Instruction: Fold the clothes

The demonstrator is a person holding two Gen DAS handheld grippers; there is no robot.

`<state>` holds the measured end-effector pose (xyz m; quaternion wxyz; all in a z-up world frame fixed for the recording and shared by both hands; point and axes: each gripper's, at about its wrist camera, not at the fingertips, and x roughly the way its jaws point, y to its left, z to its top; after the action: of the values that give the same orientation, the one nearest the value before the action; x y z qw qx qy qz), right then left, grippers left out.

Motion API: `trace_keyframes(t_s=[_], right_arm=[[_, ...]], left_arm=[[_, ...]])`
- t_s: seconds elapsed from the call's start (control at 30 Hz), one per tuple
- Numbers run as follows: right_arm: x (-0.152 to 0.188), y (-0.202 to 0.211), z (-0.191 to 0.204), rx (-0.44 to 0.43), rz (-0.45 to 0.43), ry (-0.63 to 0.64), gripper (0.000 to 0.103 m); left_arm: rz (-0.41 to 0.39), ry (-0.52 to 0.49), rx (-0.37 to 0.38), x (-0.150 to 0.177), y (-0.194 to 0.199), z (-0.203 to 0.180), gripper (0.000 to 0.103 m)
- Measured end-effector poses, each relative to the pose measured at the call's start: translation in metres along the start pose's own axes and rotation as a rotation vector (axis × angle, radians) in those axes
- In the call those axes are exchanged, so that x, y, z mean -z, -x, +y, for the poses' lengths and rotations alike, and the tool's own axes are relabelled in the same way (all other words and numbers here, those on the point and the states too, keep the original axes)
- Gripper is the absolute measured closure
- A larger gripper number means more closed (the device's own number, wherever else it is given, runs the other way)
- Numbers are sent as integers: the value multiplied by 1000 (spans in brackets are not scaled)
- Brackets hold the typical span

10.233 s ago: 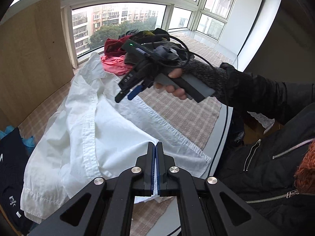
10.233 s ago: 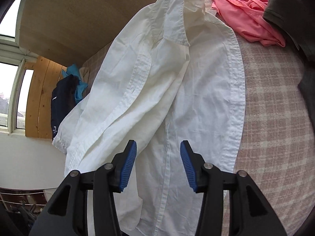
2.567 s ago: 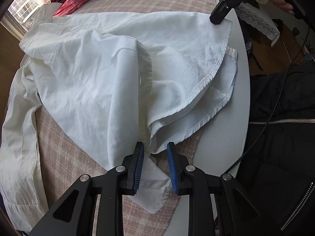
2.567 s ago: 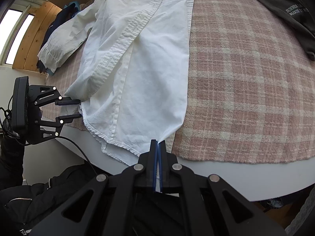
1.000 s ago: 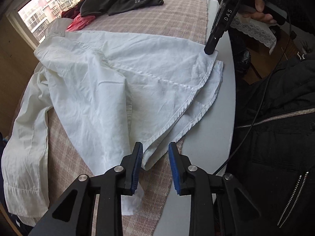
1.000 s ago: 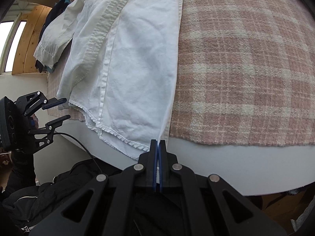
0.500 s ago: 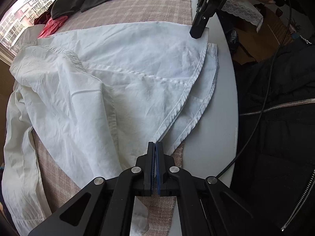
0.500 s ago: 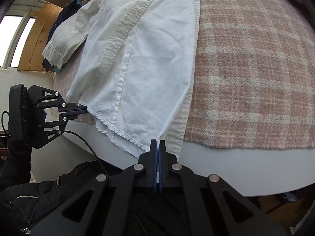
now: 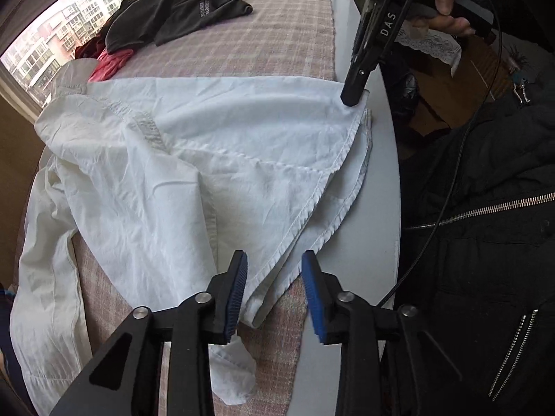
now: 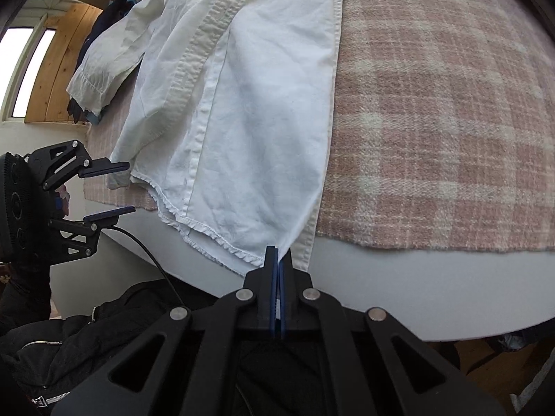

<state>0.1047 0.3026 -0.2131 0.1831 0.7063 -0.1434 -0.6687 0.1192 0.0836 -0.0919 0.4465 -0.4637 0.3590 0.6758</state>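
Observation:
A white shirt (image 9: 225, 145) lies spread on the plaid-covered table, its hem toward the table's near edge. My left gripper (image 9: 275, 294) hovers over the hem's left corner. Its jaws are opening, and the hem corner lies loose between the blue pads (image 9: 239, 291) without being pressed. My right gripper (image 10: 276, 263) is shut on the shirt's (image 10: 260, 121) other hem corner at the table edge. The left wrist view shows the right gripper (image 9: 353, 98) pinching that corner. The right wrist view has the left gripper (image 10: 131, 187) with parted fingers beside the hem.
A black garment (image 9: 180, 10) and a pink one (image 9: 111, 66) lie at the far end of the plaid cloth (image 10: 433, 121). The bare white table edge (image 9: 374, 242) runs beside a person in a black jacket (image 9: 485, 242). Dark clothes (image 10: 100, 27) sit beyond the sleeve.
Half a second ago my left gripper was shut on the hem; now its jaws have parted and the hem lies free. The right gripper stays shut on its corner.

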Motion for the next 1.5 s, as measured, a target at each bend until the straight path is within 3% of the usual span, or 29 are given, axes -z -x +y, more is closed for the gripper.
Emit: trace_keyframes(t_s=[0.2, 0.37, 0.43, 0.5, 0.53, 0.7, 0.83, 0.93, 1.2, 1.4, 1.47, 1.5], right_arm=[[-4, -4, 12, 58, 1, 41, 102], [-4, -10, 11, 43, 2, 8, 102], [-3, -11, 8, 39, 7, -3, 102], [-2, -11, 2, 35, 7, -23, 102], [-2, -12, 0, 28, 8, -30, 102], [-4, -4, 1, -18, -18, -26, 102], [-6, 7, 7, -55, -30, -3, 102], [4, 5, 12, -123, 7, 12, 102], [4, -16, -9, -24, 53, -15, 102], [7, -5, -4, 40, 51, 5, 101], [13, 7, 0, 32, 78, 31, 96], [16, 15, 2, 82, 82, 43, 95]], left_arm=[[68, -78, 31, -11, -19, -17, 68], [106, -82, 29, -13, -33, -12, 70], [105, -81, 37, -12, -33, -12, 74], [104, -81, 48, -11, -31, -12, 90], [104, -81, 53, -10, -31, -12, 94], [91, -76, 33, -9, -23, -11, 101], [58, -41, 32, -8, 1, -4, 102], [58, -41, 26, 1, 15, -8, 102], [75, 14, 89, 17, 6, -10, 101], [77, 55, 107, 21, 20, -1, 86], [62, 72, 94, 27, 36, 3, 82], [52, 83, 83, 30, 43, 6, 76]])
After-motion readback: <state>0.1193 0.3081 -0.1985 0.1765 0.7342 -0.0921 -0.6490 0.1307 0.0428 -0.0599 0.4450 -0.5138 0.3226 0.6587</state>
